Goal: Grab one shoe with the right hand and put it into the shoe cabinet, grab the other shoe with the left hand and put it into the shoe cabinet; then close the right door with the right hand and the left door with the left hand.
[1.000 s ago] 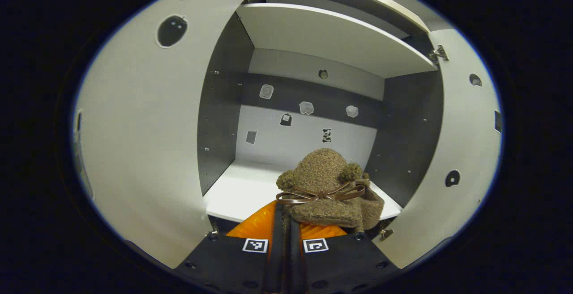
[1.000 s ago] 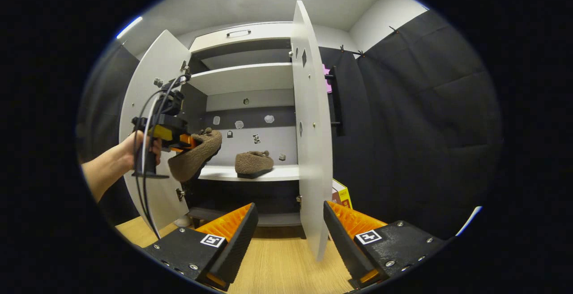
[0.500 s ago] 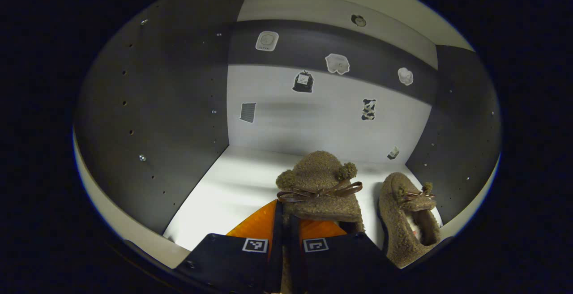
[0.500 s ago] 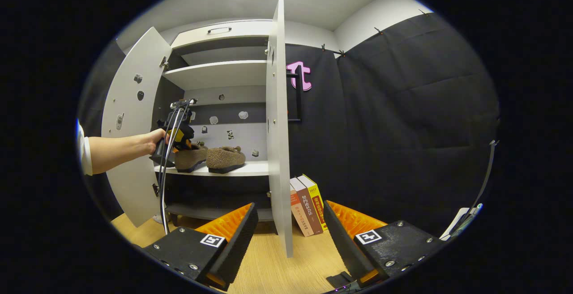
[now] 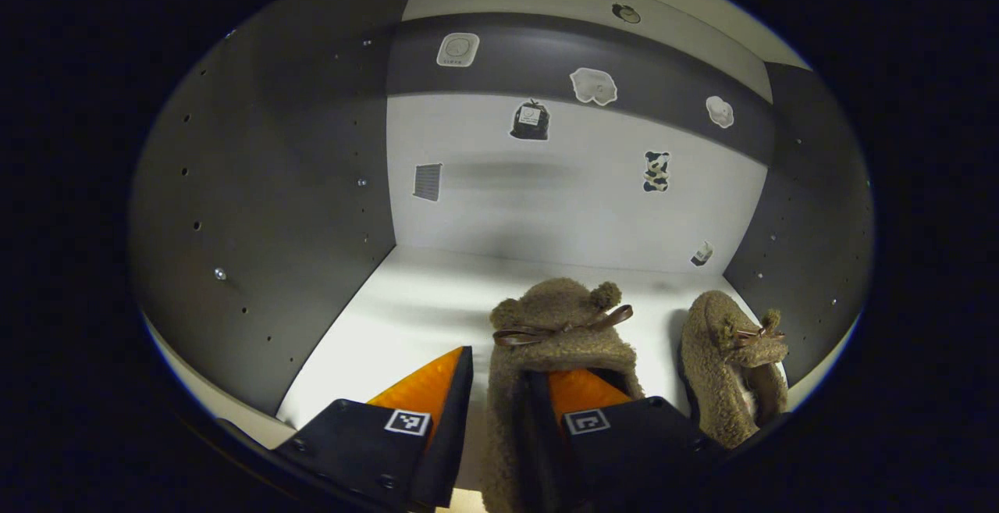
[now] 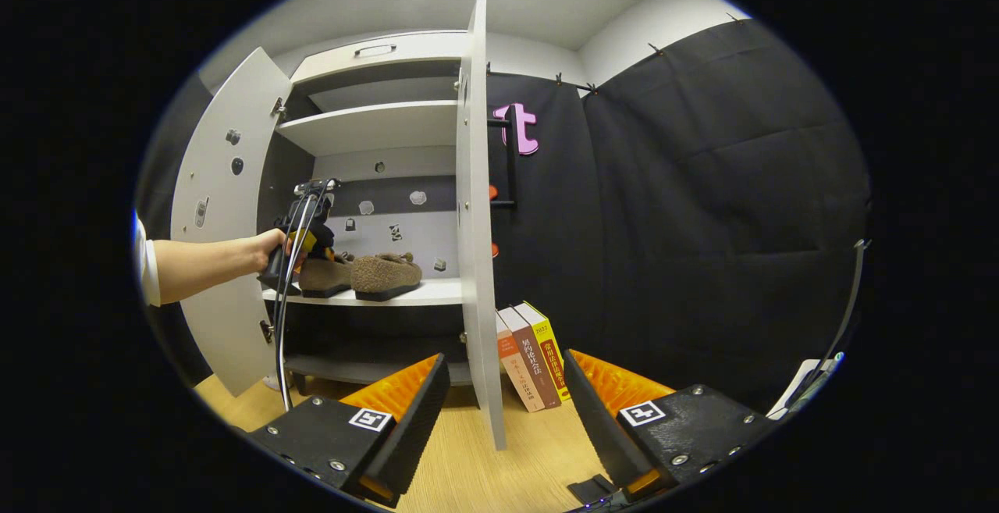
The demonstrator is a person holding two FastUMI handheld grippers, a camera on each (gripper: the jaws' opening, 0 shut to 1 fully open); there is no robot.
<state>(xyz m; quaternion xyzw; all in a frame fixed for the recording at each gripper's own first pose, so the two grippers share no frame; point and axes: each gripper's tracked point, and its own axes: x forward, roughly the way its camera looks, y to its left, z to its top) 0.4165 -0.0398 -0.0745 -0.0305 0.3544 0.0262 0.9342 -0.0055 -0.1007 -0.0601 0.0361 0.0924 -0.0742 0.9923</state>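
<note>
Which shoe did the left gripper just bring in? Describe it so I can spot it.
Look on the white shelf inside the shoe cabinet. Two fuzzy brown shoes sit side by side; it is the left shoe, with the left gripper straddling its heel wall, unlike the free right shoe.

Shoe (image 5: 558,325) on cabinet shelf (image 5: 406,318) betw. left gripper (image 5: 499,411) fingers; 2nd shoe (image 5: 730,365) just right of them.

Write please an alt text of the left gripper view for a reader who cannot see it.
The left gripper, fingers parted, straddles the heel wall of a brown fleece slipper resting on the white cabinet shelf. The second slipper lies to its right, and stickers dot the back panel.
</note>
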